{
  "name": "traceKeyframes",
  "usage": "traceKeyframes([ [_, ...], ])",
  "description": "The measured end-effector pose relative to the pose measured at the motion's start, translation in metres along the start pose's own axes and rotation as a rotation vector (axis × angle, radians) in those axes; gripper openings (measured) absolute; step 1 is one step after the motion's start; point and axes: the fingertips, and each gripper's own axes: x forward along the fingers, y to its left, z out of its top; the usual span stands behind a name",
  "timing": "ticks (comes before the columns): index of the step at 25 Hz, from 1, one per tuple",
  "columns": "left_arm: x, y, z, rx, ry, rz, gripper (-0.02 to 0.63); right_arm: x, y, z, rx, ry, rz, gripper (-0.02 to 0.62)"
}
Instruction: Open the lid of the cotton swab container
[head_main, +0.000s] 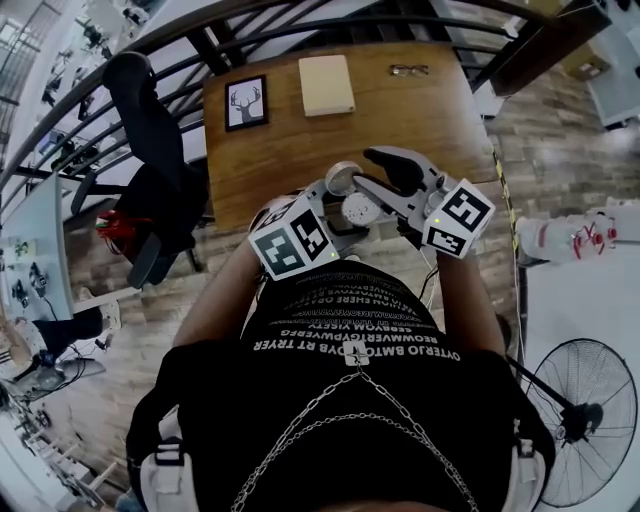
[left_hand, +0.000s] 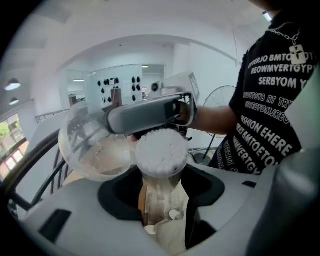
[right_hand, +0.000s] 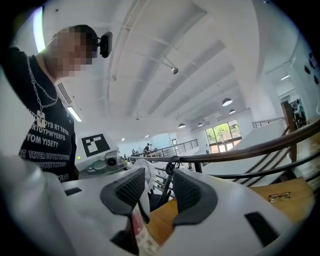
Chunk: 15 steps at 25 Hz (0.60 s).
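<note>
Left tongs (left_hand: 162, 192) clamp the cotton swab container (left_hand: 157, 210), right tongs (right_hand: 159, 184) half-closed loosely around its raised lid (left_hand: 92, 147); a hard tug there could tear it off or spill swabs (left_hand: 161, 152).

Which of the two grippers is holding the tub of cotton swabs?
The left gripper: the cotton swab container sits clamped between its jaws. The right gripper only reaches across to the clear lid, which hangs open beside it.
</note>
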Motion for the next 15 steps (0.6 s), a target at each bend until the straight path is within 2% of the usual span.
traceKeyframes([
  [3,-0.005,0.022,-0.005,-0.093,-0.038,0.109,0.257,-0.009,-0.009,0.003,0.014,-0.027,-0.058,0.178],
  [7,-0.027,0.055,-0.014,-0.185,-0.073,0.298,0.259,-0.026,-0.029,-0.007,-0.018,0.015,-0.209,0.143],
  [10,-0.049,0.077,-0.023,-0.218,-0.067,0.434,0.259,-0.047,-0.039,-0.002,-0.108,0.0,-0.341,0.053],
  [11,-0.058,0.085,-0.024,-0.228,-0.076,0.482,0.259,-0.054,-0.042,0.002,-0.135,-0.01,-0.383,0.042],
  [15,-0.101,0.104,-0.024,-0.26,-0.203,0.667,0.259,-0.081,-0.052,0.014,-0.158,-0.033,-0.528,0.02],
])
